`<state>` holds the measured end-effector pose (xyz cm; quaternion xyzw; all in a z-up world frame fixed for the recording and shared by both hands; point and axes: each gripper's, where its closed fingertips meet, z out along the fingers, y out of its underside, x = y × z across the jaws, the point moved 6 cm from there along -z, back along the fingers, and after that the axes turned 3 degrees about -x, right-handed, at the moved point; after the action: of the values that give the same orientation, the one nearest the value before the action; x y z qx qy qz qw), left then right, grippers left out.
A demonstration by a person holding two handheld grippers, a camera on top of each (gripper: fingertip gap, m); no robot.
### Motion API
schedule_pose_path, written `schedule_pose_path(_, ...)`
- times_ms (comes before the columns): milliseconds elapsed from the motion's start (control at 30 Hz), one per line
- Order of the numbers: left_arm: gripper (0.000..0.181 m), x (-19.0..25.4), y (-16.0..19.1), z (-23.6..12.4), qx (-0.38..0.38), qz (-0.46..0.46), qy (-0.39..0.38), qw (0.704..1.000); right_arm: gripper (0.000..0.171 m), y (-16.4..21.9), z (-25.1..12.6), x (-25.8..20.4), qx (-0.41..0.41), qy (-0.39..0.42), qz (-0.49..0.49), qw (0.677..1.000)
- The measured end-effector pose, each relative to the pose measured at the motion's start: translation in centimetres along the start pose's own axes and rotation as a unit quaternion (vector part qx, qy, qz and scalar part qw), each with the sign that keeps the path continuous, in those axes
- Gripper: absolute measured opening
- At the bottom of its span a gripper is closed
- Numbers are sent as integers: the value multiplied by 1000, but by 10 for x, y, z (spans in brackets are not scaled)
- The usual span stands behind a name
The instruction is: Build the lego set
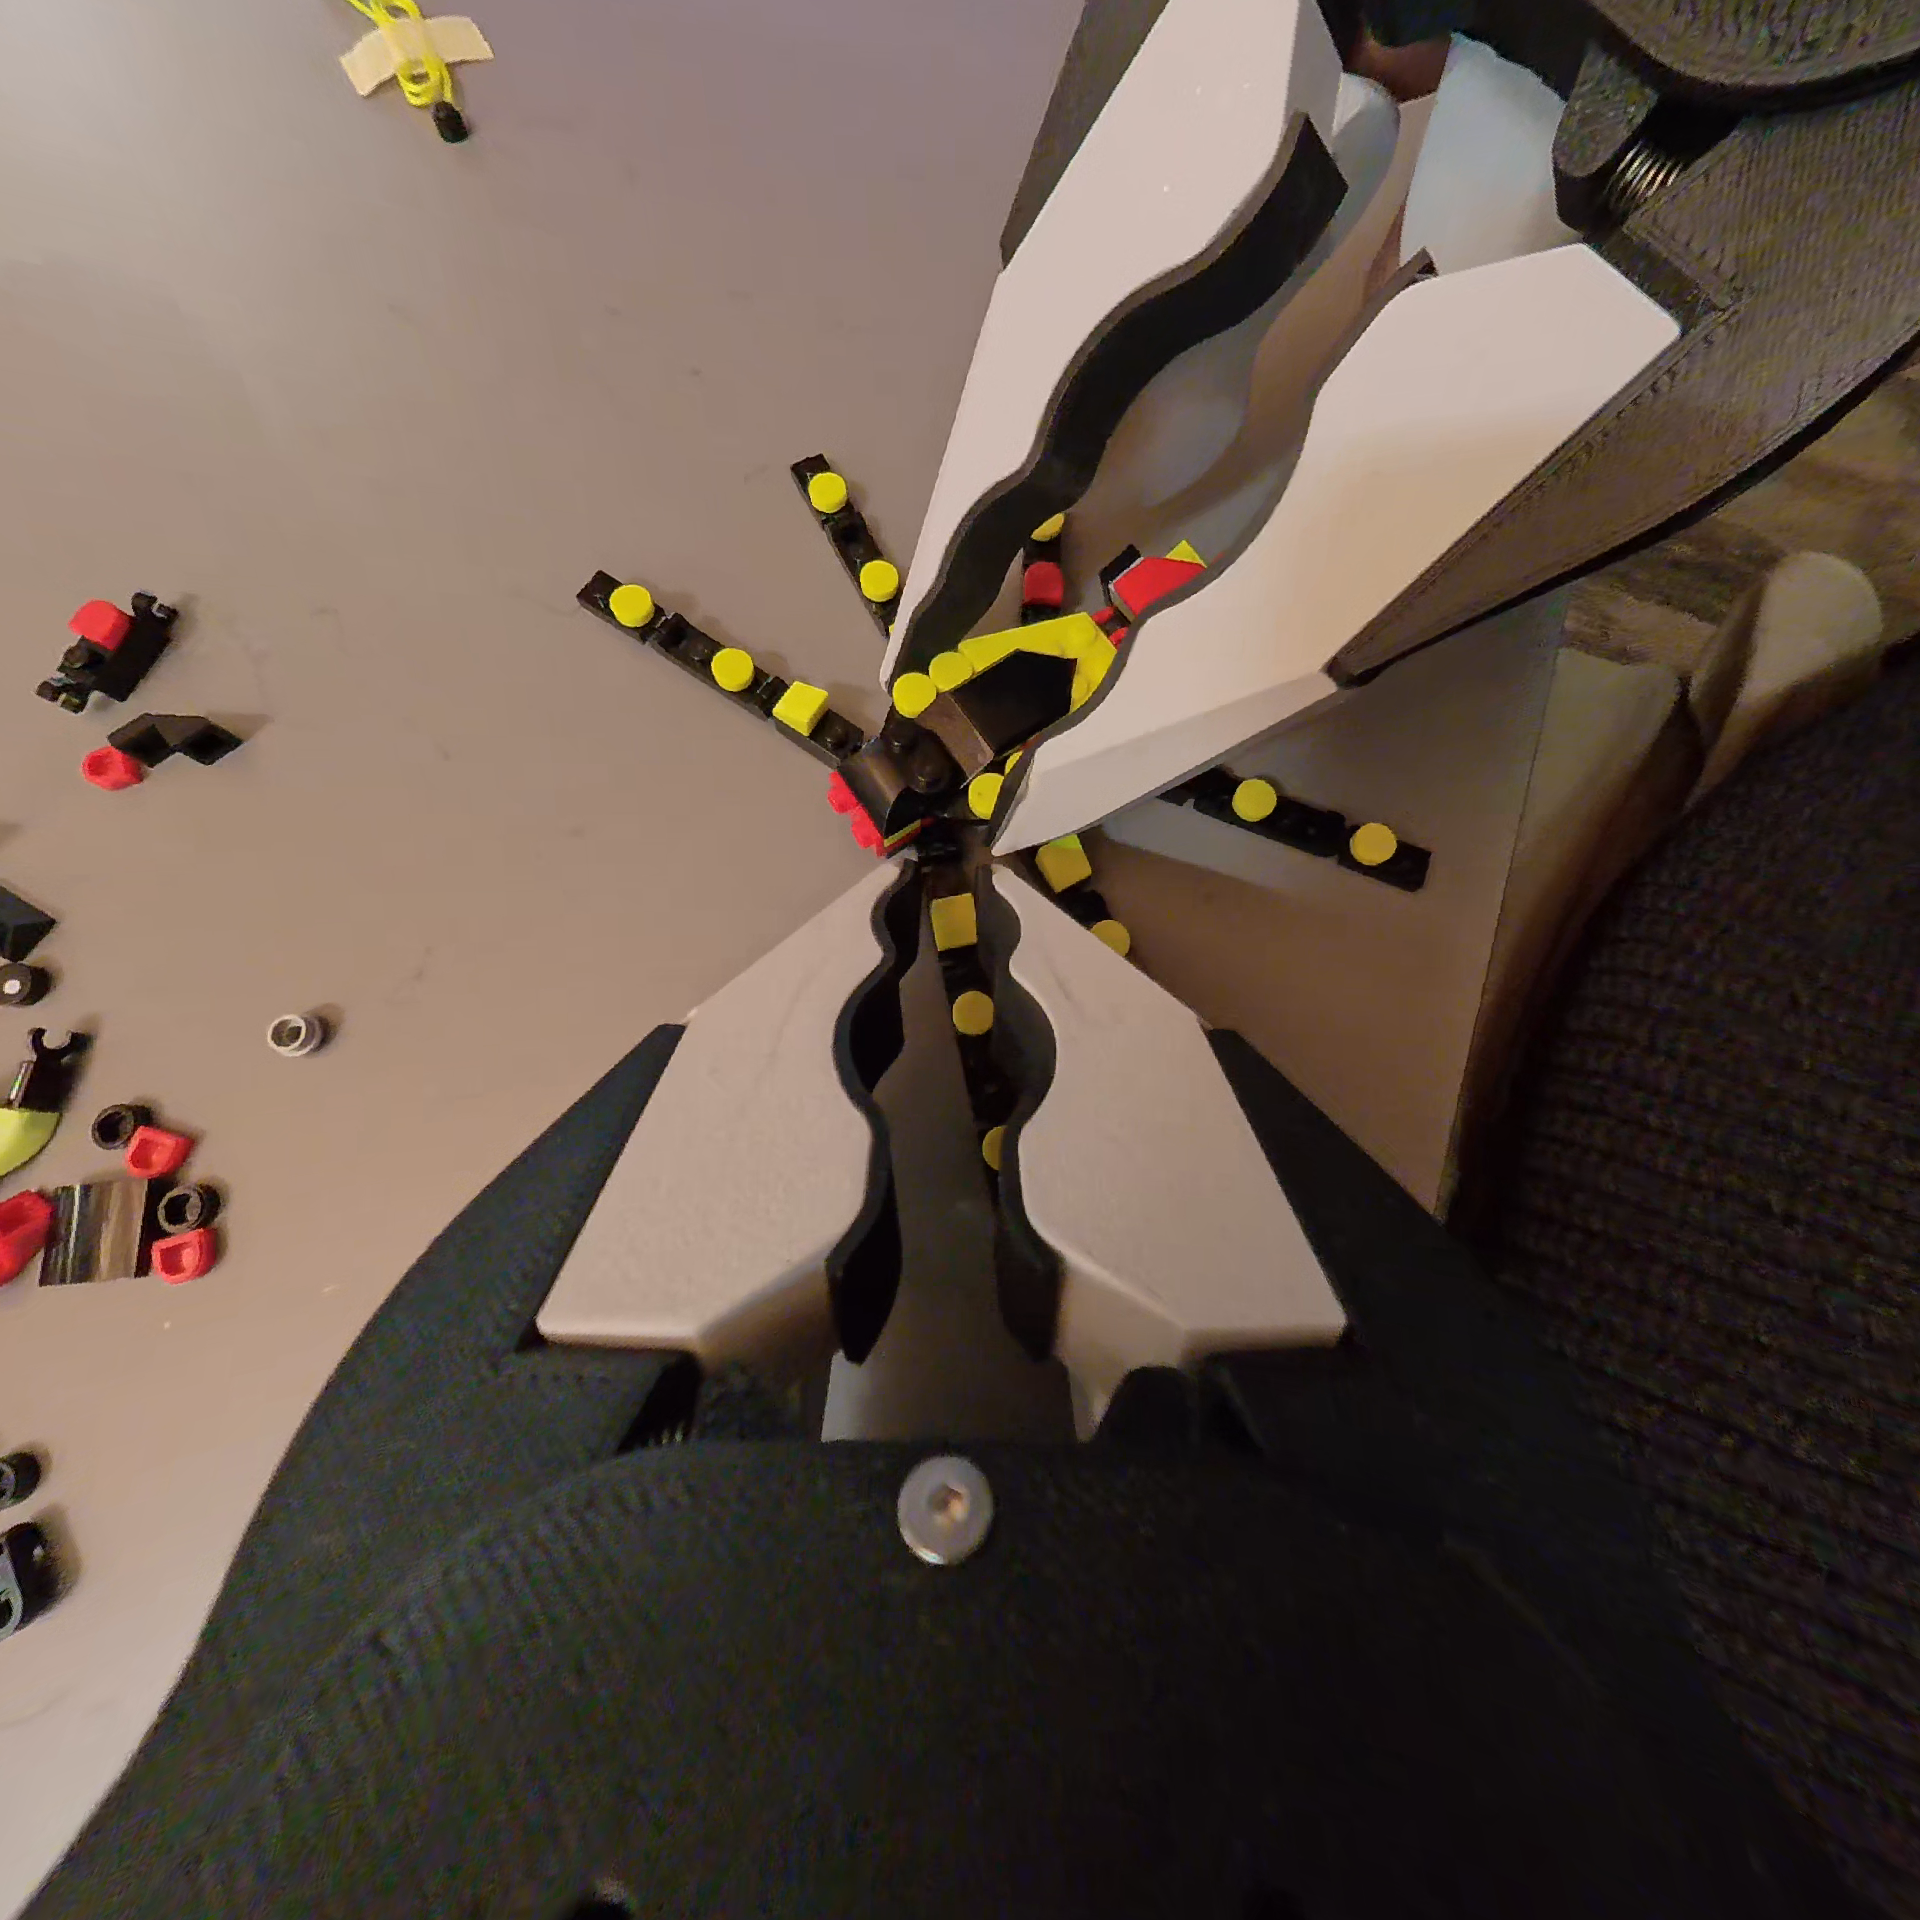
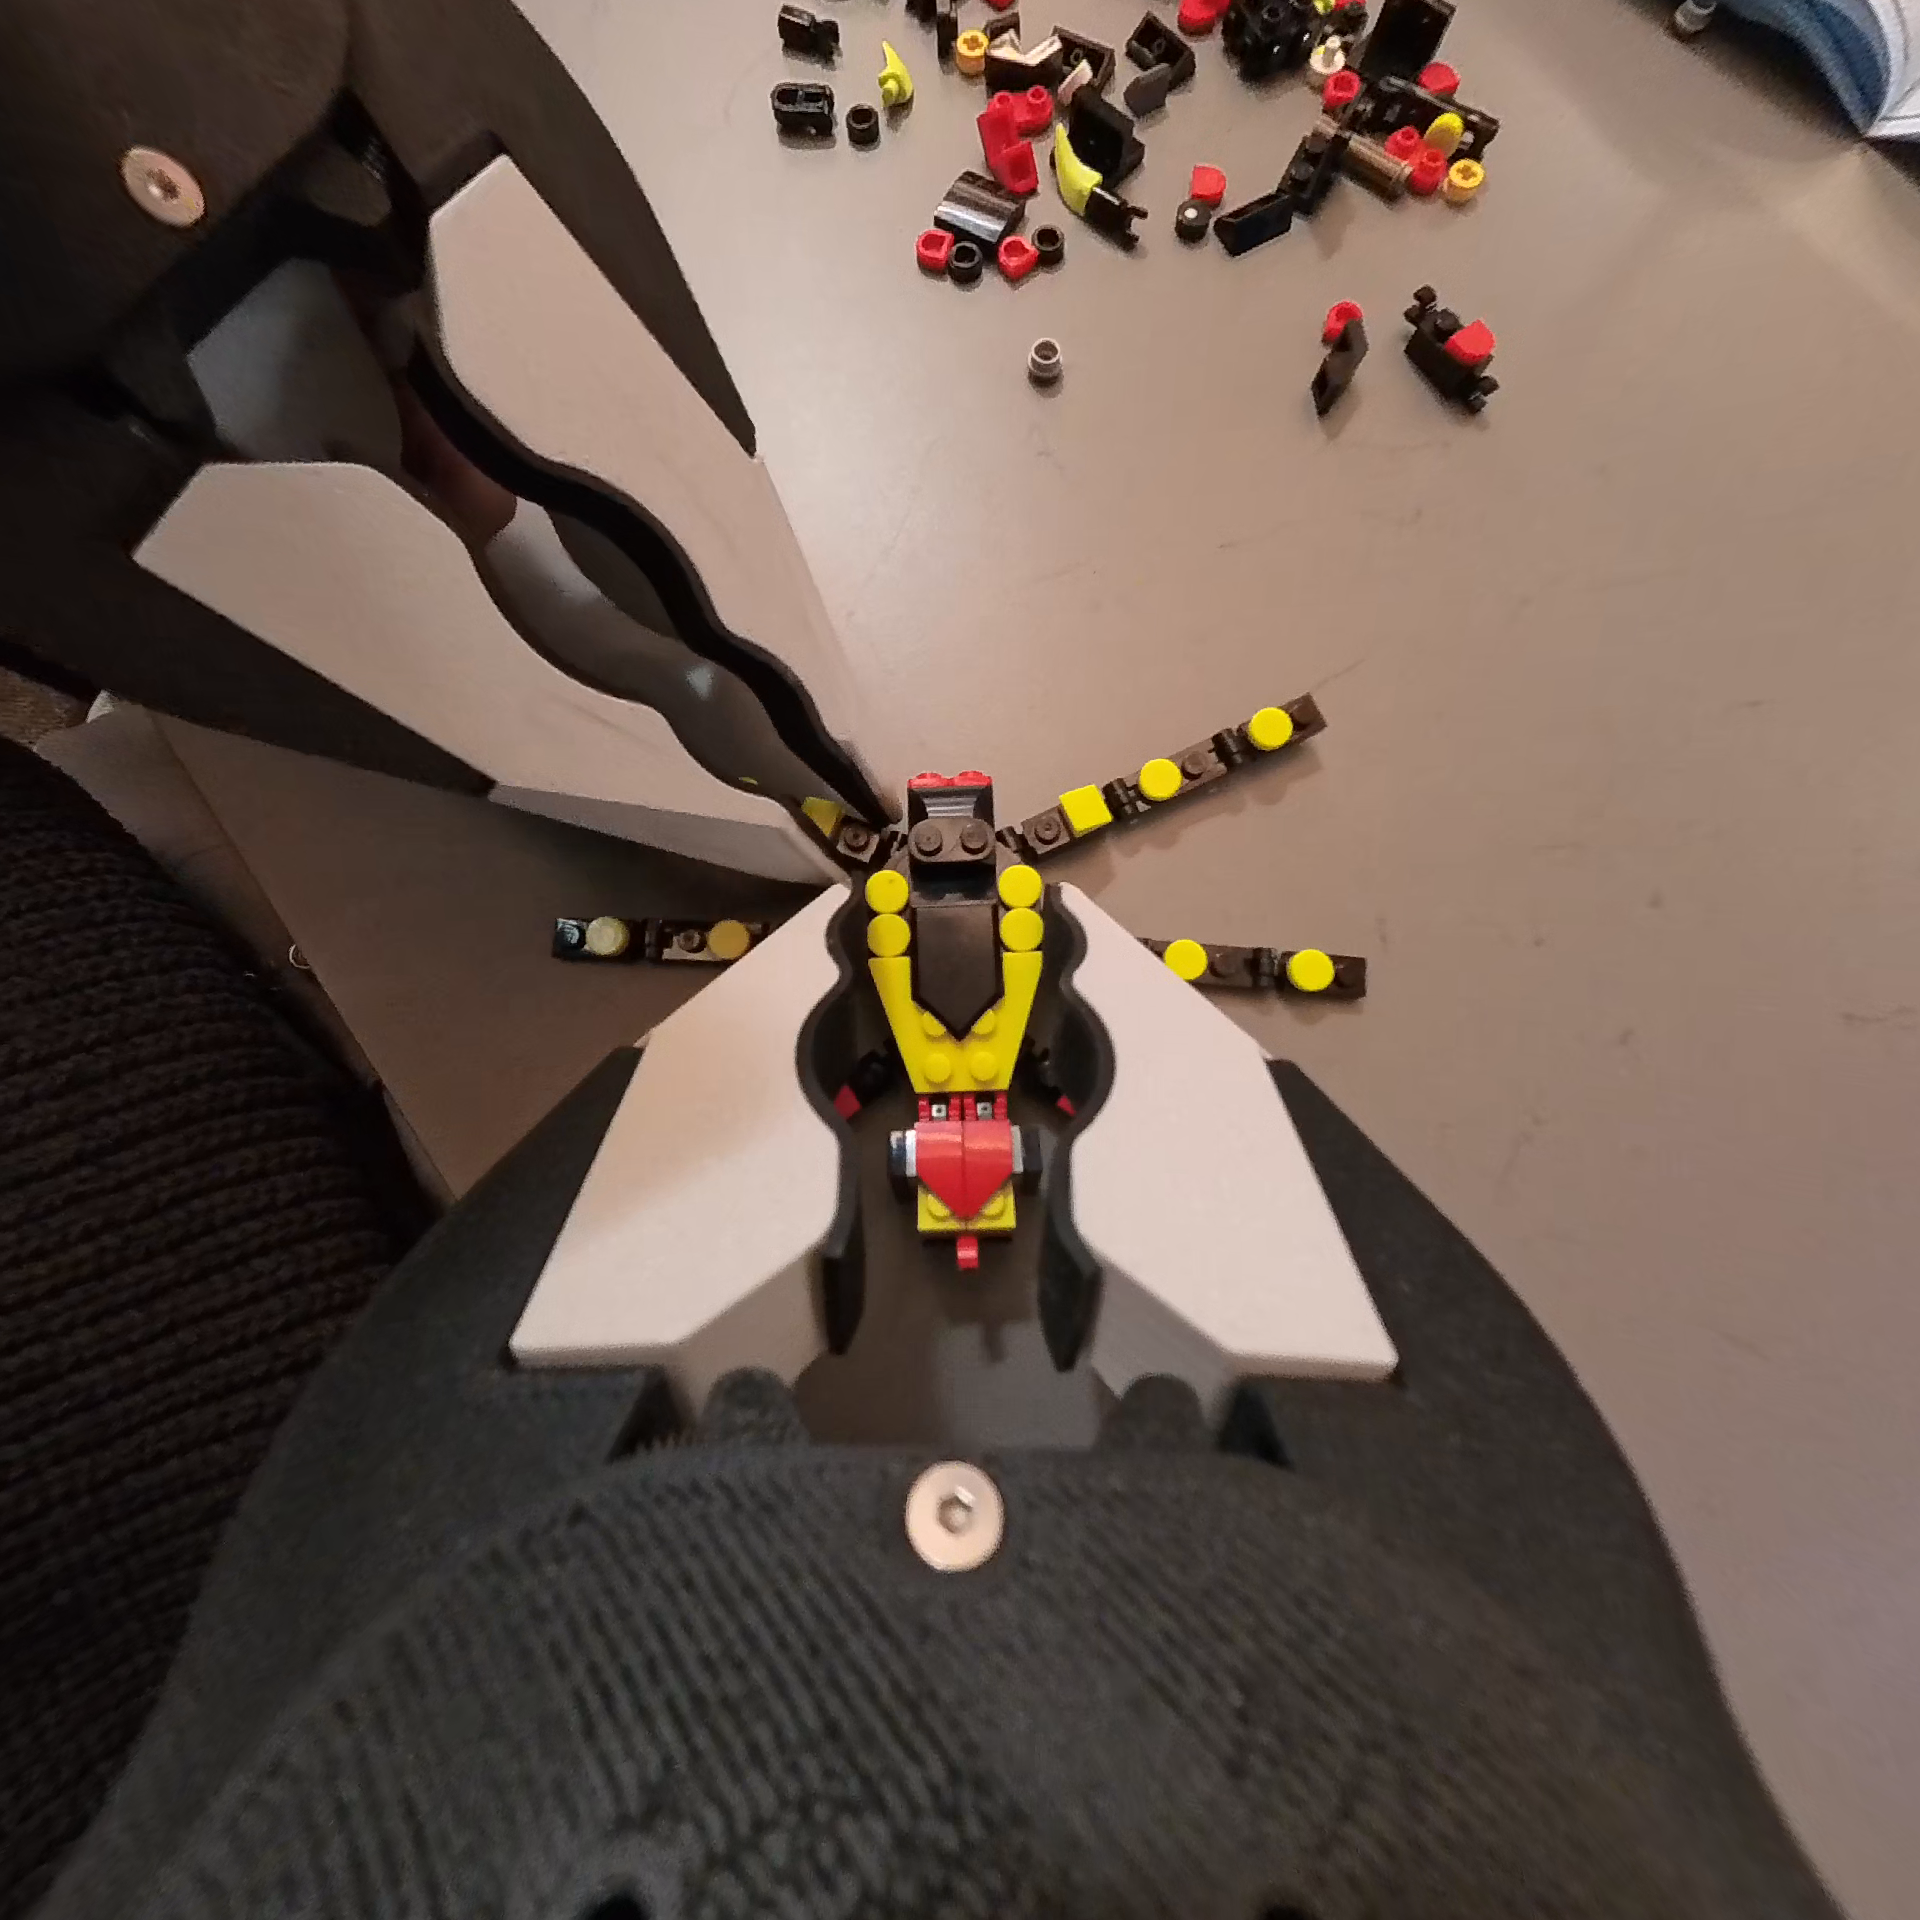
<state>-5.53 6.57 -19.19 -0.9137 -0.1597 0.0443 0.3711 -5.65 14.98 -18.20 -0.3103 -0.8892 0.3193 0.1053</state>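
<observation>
A black, yellow and red Lego spider (image 2: 956, 1039) sits on the grey table (image 2: 1351, 1247), its black legs with yellow dots (image 2: 1158, 779) spread out. My right gripper (image 2: 956, 904) is shut on the spider's body, one finger on each side. In the left wrist view the right gripper (image 1: 951, 748) comes in from the upper right around the body (image 1: 1023, 686). My left gripper (image 1: 948, 857) is closed to a narrow gap over one leg (image 1: 971, 1008) beside the head, and seems to pinch it. In the right wrist view the left gripper (image 2: 868, 816) comes in from the upper left.
Several loose black, red and yellow pieces (image 2: 1143, 135) lie at the far side, and also show in the left wrist view (image 1: 114, 1195). A small grey round stud (image 2: 1044, 358) lies alone. Taped yellow string (image 1: 416, 52) lies far off. Dark knit fabric (image 1: 1714, 1143) is beyond the table edge. Only a small space, under 4 cm, lies between the two pairs of fingers. It is some 11 centimeters from my left tips to the small grey round stud (image 2: 1044, 358).
</observation>
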Motion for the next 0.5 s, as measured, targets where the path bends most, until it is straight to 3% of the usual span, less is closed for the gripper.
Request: schedule_pose_path(500, 10, 0, 1, 3, -11, 1, 1, 1000, 32, 0, 0, 0, -2, -1, -3, 1000)
